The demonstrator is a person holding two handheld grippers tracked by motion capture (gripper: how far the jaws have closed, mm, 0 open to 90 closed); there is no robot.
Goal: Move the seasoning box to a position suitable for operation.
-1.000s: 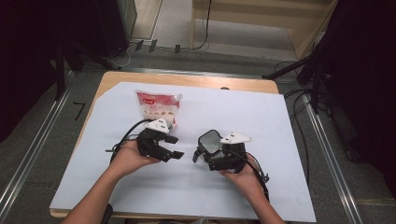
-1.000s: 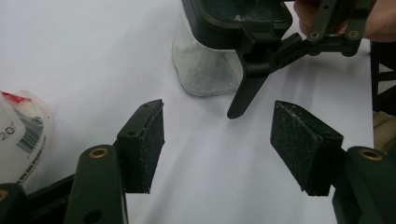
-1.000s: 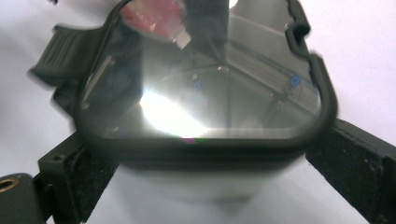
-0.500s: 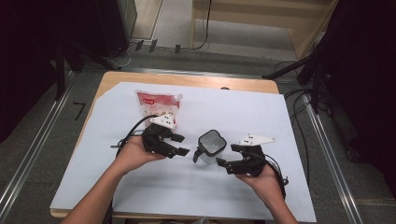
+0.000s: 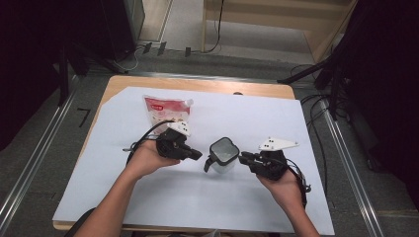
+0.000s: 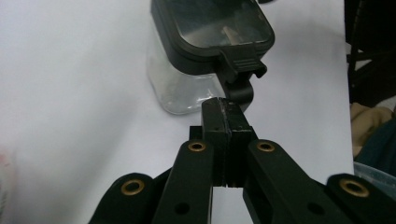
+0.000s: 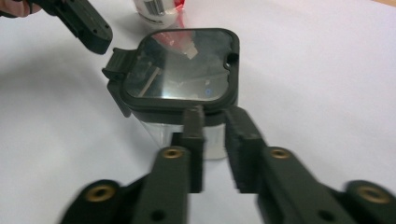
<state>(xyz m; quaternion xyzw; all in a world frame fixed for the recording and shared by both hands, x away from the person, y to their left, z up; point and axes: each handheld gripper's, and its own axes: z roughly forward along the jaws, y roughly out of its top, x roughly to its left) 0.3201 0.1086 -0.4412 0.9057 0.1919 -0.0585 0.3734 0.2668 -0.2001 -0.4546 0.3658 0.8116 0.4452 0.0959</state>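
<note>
A small clear container (image 5: 224, 154) with a black latched lid stands on the white sheet between the two grippers. My left gripper (image 5: 198, 154) is shut with nothing in it. Its tip (image 6: 226, 111) sits just short of the lid's black latch (image 6: 240, 65) on the container (image 6: 187, 88). From the other side, my right gripper (image 5: 242, 158) points at the container (image 7: 187, 70). Its jaws are slightly apart, and the tips (image 7: 212, 116) reach the lid's near edge without gripping it. The left gripper (image 7: 86, 25) shows beyond the latch in the right gripper view.
A red and white pouch (image 5: 165, 111) lies on the white sheet (image 5: 296, 128) behind the left gripper, and its bottom edge (image 7: 159, 9) shows past the container. Cables trail from both grippers. The wooden table edge (image 5: 197, 85) runs along the back.
The right gripper, which was at the container a second ago, let it go and drew back right. The container now stands alone. The left gripper edged toward its latch.
</note>
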